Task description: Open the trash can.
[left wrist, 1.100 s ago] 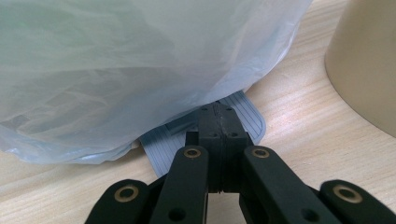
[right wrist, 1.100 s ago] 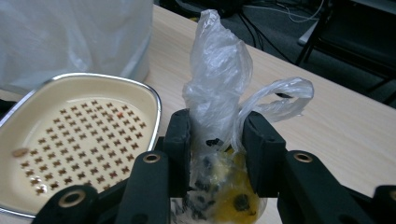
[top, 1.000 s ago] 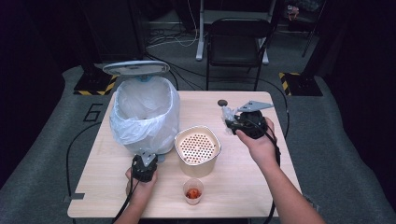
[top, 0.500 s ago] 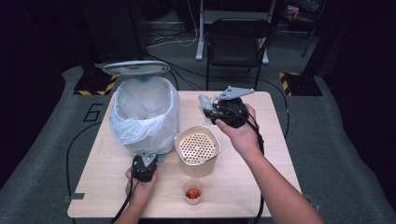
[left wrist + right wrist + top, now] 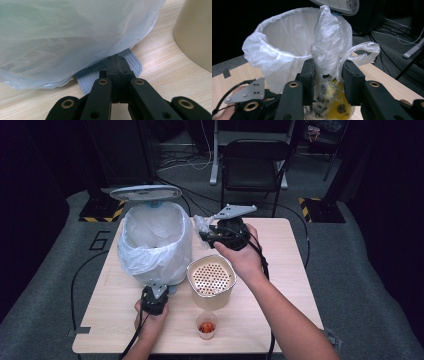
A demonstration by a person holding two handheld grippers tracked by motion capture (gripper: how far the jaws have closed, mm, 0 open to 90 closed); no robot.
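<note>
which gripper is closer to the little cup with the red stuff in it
Left. The left gripper sits at the bin's pedal, just up and left of the cup. The right gripper holds a plastic bag well beyond the cup.

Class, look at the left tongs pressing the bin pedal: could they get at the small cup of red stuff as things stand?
Probably yes, but only by releasing the pedal: the left tongs are shut on it, and the cup stands close with bare table between.

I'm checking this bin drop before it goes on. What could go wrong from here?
The right gripper holds the small bag of scraps beside the bin, not over its mouth; released now, it might land on the table. The left gripper presses the pedal; if it slips, the lid may drop.
</note>
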